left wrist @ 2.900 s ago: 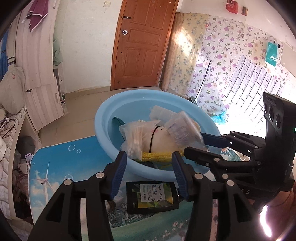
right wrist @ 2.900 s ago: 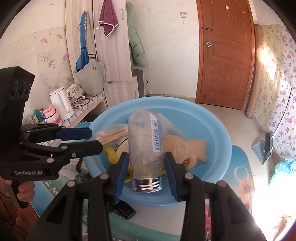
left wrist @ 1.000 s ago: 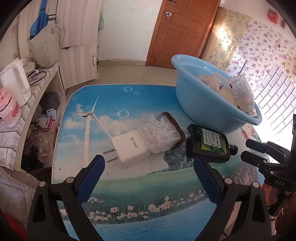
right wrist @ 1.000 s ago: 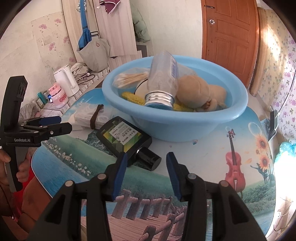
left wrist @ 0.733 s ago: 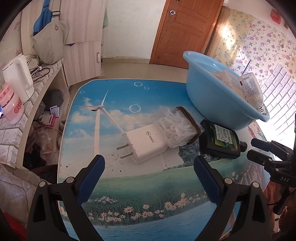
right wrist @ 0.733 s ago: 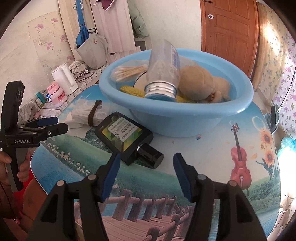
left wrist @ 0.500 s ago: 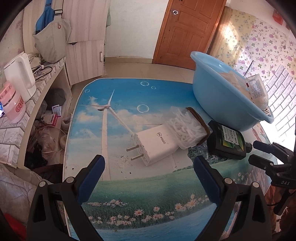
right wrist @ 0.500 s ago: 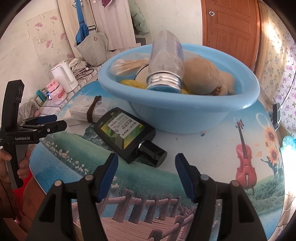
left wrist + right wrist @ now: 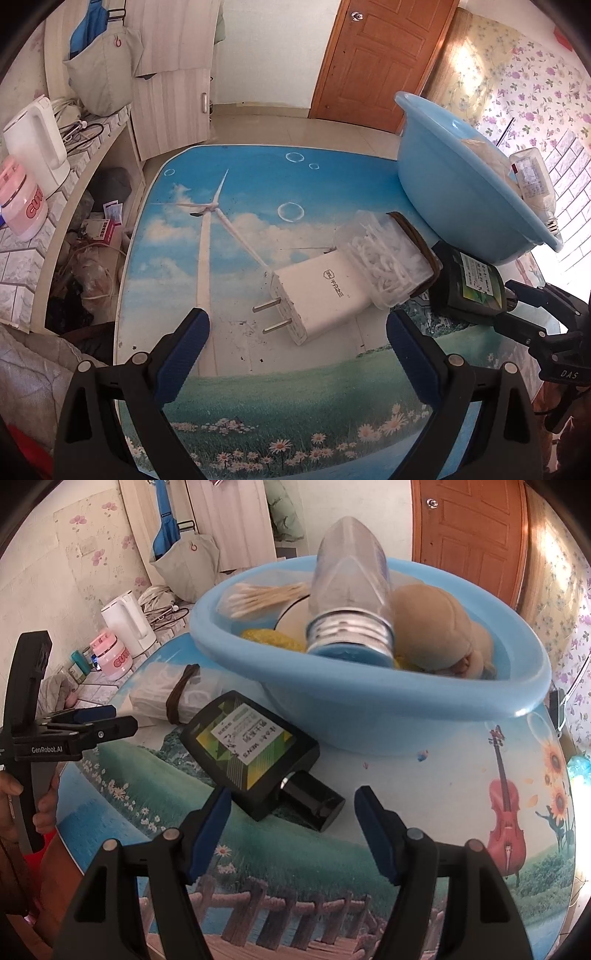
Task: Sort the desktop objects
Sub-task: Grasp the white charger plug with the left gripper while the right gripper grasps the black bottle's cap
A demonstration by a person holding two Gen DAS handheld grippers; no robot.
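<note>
Both tongs stood open and empty. The left tongs [image 9: 297, 332] hung over the charger [image 9: 325, 295] on the surface [image 9: 229, 177]; the right tongs [image 9: 291, 812] faced the black bottle [image 9: 258, 749] lying beside the basin [image 9: 406, 709], clear bottle [image 9: 351, 602] inside.

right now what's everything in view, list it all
basin: 1, light blue, back right of table
clear bottle: 1, silver neck, leaning over the basin rim
plush toy: 1, tan, in basin
cotton swabs: 1 bag, in basin
flat bottle: 1, black, lying before basin
charger plug: 1, white, table centre
floss pick box: 1, clear, beside the plug
kettle: 1, white, side counter
left gripper: open, above plug
right gripper: open, near black bottle's cap
</note>
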